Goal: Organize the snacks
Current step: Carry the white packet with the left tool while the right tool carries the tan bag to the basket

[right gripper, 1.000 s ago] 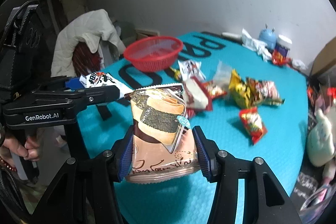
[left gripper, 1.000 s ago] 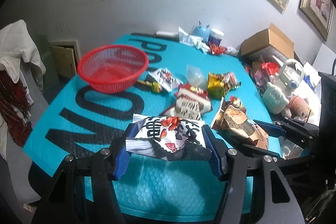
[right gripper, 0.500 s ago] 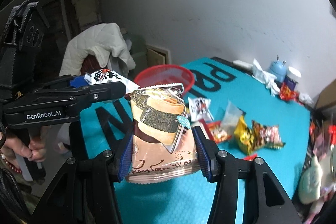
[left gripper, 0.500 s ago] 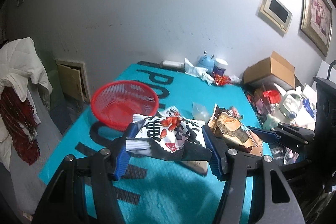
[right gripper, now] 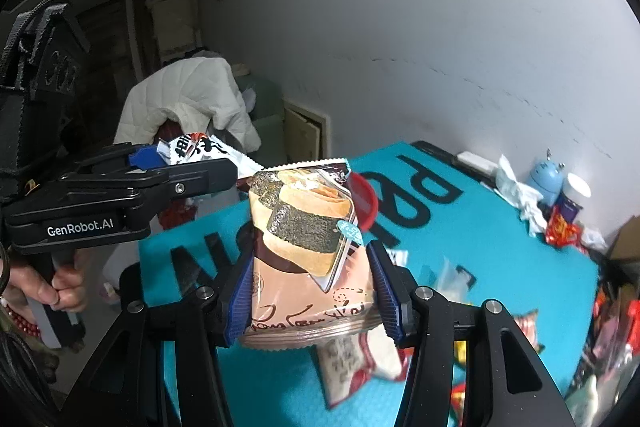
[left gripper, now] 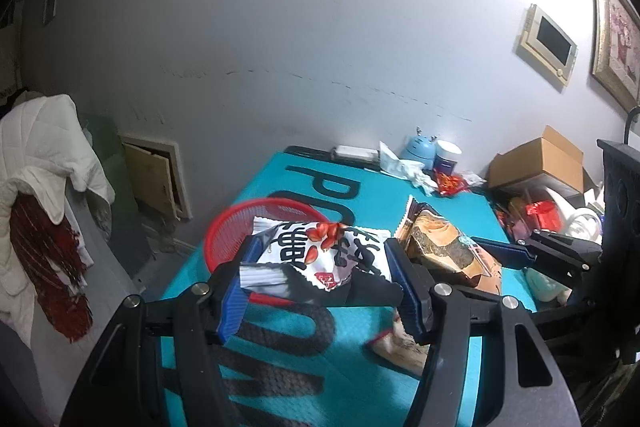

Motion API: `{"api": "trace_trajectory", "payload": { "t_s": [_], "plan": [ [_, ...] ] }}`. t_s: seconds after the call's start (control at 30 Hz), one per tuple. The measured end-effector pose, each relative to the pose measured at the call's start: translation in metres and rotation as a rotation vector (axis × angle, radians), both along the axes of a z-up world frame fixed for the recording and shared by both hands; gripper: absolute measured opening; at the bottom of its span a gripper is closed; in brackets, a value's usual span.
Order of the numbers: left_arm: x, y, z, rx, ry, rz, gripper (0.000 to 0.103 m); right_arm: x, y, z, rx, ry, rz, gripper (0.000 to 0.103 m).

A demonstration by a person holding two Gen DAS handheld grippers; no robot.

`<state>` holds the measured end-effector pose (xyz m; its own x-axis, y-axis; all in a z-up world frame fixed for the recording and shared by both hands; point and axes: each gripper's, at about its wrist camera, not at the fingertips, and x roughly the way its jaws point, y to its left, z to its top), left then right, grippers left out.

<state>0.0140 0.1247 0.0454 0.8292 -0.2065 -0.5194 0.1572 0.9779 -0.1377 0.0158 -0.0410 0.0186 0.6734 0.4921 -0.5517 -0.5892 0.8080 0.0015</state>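
My left gripper (left gripper: 320,283) is shut on a white and black snack packet with red nuts printed on it (left gripper: 320,251), held in the air over the table. Behind the packet sits a red mesh basket (left gripper: 232,227), partly hidden by it. My right gripper (right gripper: 310,291) is shut on a brown seaweed-roll snack bag (right gripper: 304,247), upright between the blue pads. That bag (left gripper: 448,247) also shows at the right in the left wrist view. The left gripper (right gripper: 168,167) with its packet (right gripper: 200,149) appears at the left in the right wrist view, a hand (right gripper: 60,287) holding its grip.
A teal mat with black letters (left gripper: 360,195) covers the table. Several loose snack packs (right gripper: 360,359) lie below the right gripper. A cardboard box (left gripper: 536,159), a blue figurine (left gripper: 420,147), a jar and tissues crowd the far right edge. A chair with a white jacket (left gripper: 44,147) stands left.
Both grippers have risen and tipped up with their snacks still held. The table and basket sit lower in both views, and more wall shows.
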Motion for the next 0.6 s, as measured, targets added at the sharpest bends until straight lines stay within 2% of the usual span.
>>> {"api": "trace_trajectory", "payload": {
  "t_s": [0.6],
  "plan": [
    [0.076,0.037,-0.014,0.013,0.035,0.030,0.061,0.080,0.043,-0.005,-0.046,0.021,-0.031,0.053]
  ]
}}
